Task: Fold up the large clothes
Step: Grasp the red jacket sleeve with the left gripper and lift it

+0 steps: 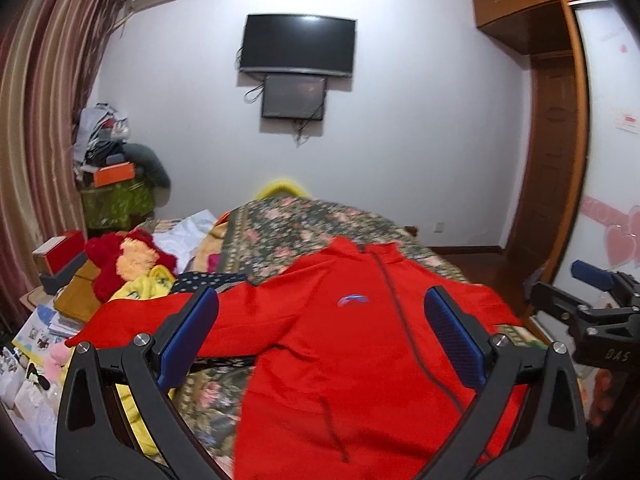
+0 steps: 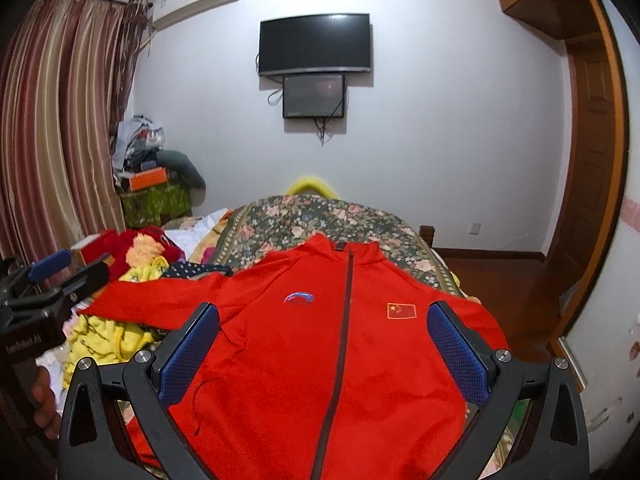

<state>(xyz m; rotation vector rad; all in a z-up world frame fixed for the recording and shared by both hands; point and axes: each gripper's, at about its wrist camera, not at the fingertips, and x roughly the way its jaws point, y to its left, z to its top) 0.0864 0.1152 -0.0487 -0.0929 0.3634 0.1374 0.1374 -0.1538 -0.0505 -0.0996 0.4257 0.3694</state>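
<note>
A large red zip-up jacket (image 1: 344, 344) lies front up on the bed, collar at the far end, one sleeve stretched out to the left. It also shows in the right wrist view (image 2: 312, 344), with a flag patch on its chest. My left gripper (image 1: 320, 312) is open and empty, hovering above the jacket's lower part. My right gripper (image 2: 324, 320) is open and empty above the jacket's middle. The right gripper also shows at the right edge of the left wrist view (image 1: 592, 304), and the left gripper at the left edge of the right wrist view (image 2: 52, 280).
The bed has a floral bedspread (image 1: 288, 224). A heap of red, yellow and white clothes (image 1: 132, 264) lies to the left, with boxes (image 1: 60, 256) beside it. Curtains (image 1: 36, 120) hang at left; a wooden wardrobe (image 1: 556, 160) stands at right. A TV (image 1: 296, 44) hangs on the far wall.
</note>
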